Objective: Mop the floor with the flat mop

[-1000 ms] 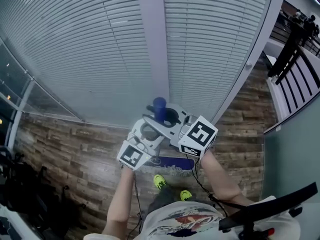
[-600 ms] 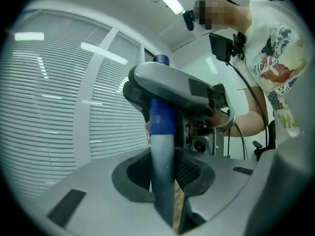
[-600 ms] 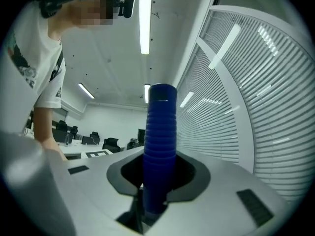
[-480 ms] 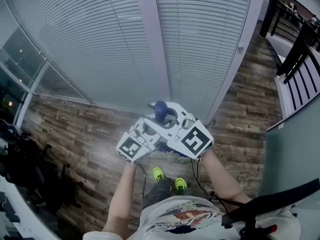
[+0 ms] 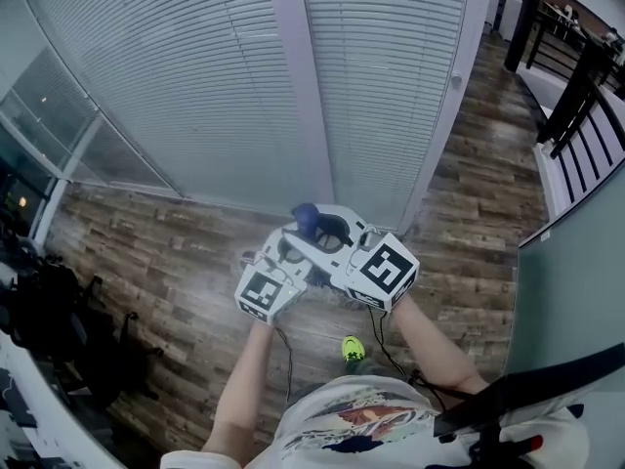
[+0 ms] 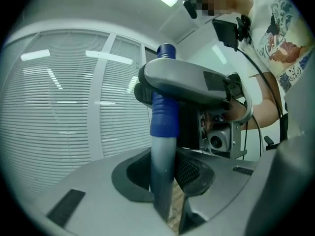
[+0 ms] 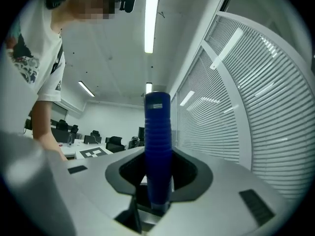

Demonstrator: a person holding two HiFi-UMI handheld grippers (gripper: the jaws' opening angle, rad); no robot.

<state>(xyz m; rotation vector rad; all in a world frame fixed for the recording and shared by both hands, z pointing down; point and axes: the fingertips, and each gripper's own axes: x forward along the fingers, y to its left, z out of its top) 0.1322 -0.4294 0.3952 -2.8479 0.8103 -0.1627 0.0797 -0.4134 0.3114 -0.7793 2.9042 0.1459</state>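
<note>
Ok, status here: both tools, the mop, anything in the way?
Left tool clamped on mop handle, grey shaft. Right tool on its blue grip above, jaws opening. Blinds close ahead, dark clutter far left.

White window blinds (image 5: pixel 195 96), black railing (image 5: pixel 569 91), ceiling light strip (image 7: pixel 151 21)

One flat mop (image 5: pixel 306 217), one green shoe (image 5: pixel 353 348), two bare forearms (image 5: pixel 241 384) (image 5: pixel 433 345).
</note>
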